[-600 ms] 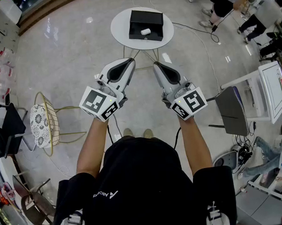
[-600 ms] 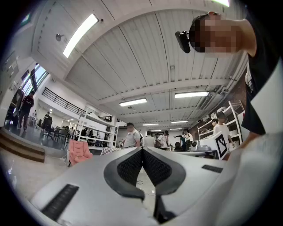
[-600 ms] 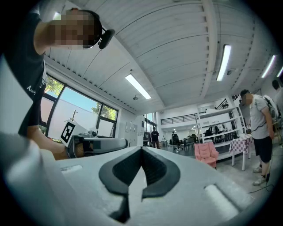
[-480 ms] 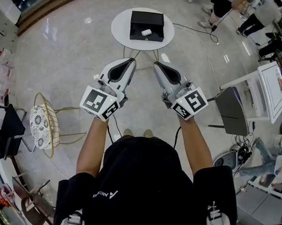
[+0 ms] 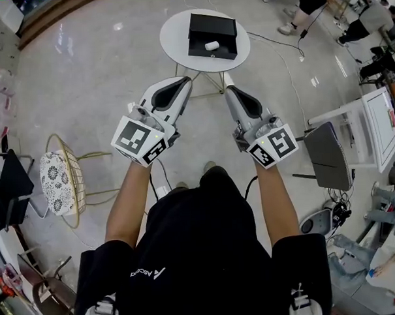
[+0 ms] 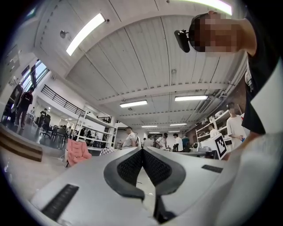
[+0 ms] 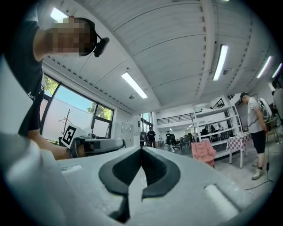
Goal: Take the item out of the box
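In the head view, a black open box (image 5: 200, 26) stands on a round white table (image 5: 174, 36) at the top. A small white item (image 5: 211, 46) lies inside the box. My left gripper (image 5: 183, 82) and right gripper (image 5: 231, 90) are held side by side at chest height, well short of the table, tips pointing toward it. Both are shut with nothing between the jaws. The left gripper view shows the left gripper (image 6: 142, 150) with its pads pressed together against a ceiling and a distant room. The right gripper view shows the right gripper (image 7: 141, 149) the same way.
A gold wire chair (image 5: 63, 185) with a patterned cushion stands at the left. A grey chair (image 5: 328, 156) and a white screen stand (image 5: 382, 122) are at the right. A cable (image 5: 281, 49) runs over the floor beside the table, and people (image 5: 308, 2) stand beyond it.
The table and box have drawn slightly closer and shifted right in the view. One foot has stepped forward. Both grippers keep their pose and stay shut.
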Available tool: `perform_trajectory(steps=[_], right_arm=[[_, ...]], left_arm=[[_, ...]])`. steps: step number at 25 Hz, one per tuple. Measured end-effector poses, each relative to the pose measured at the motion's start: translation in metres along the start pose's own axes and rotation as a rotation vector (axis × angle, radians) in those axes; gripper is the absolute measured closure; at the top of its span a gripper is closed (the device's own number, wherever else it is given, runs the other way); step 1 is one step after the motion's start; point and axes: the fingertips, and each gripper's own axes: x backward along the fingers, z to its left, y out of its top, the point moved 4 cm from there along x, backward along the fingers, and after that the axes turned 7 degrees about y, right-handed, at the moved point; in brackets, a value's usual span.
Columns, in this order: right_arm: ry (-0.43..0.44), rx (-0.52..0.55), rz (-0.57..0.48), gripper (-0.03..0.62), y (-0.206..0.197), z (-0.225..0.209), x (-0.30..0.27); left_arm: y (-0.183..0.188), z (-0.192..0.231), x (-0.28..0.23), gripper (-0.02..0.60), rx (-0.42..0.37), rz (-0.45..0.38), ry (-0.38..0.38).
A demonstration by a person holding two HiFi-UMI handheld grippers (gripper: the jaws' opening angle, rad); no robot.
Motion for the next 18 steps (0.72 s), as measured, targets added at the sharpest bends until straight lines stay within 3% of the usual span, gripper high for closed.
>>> perform_trajectory(steps=[8, 18], right_arm=[[0.018, 0.032, 0.017, 0.594, -0.021, -0.078, -0.029], [0.166, 0.171, 0.148, 0.594, -0.053, -0.232, -0.103]], left_arm=[[-0.018, 0.044, -0.054, 0.582, -0.026, 0.008, 0.019], [-0.047, 0.129, -0.200, 0.582, -0.067, 0.023, 0.063]])
